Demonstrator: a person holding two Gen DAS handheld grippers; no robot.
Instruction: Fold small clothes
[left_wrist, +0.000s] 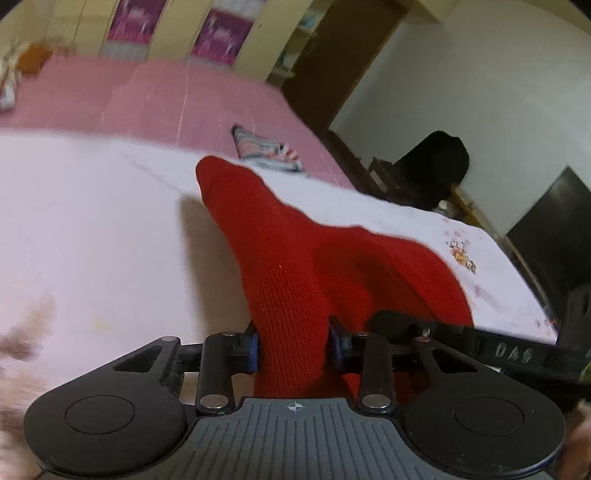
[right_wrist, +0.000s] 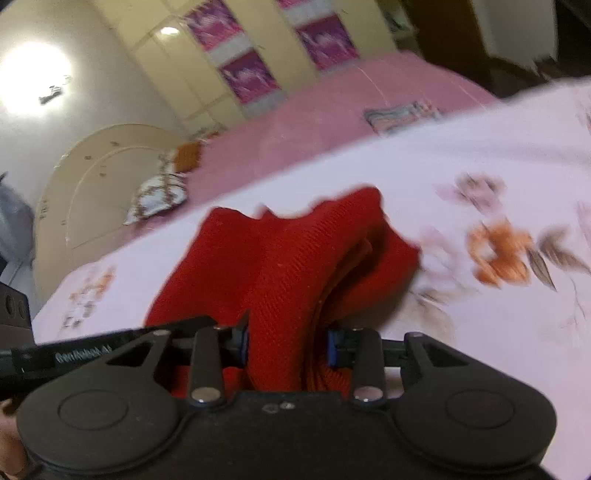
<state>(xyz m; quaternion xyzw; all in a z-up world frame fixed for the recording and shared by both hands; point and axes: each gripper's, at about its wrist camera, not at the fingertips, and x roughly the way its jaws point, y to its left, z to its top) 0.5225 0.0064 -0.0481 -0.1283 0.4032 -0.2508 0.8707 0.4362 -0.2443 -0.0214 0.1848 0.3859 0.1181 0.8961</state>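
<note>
The red sock (left_wrist: 295, 258) hides both grippers' fingers (left_wrist: 253, 350); floral sheet (right_wrist: 498, 251) blurred.

Sock between both pairs of jaws, over sheet on bed.

Left wrist view: sock (left_wrist: 295, 266) runs from the left gripper (left_wrist: 293, 349) toward 11 o'clock, above the sheet (left_wrist: 92, 221); folded cloth (left_wrist: 264, 149) beyond at 12, on the bedspread (left_wrist: 147, 96); wardrobe (left_wrist: 177, 33) behind. Right wrist view: sock (right_wrist: 291, 258) in the right gripper (right_wrist: 286, 349); pillow (right_wrist: 159, 199) at 10, folded cloth (right_wrist: 399, 114) at 1.
</note>
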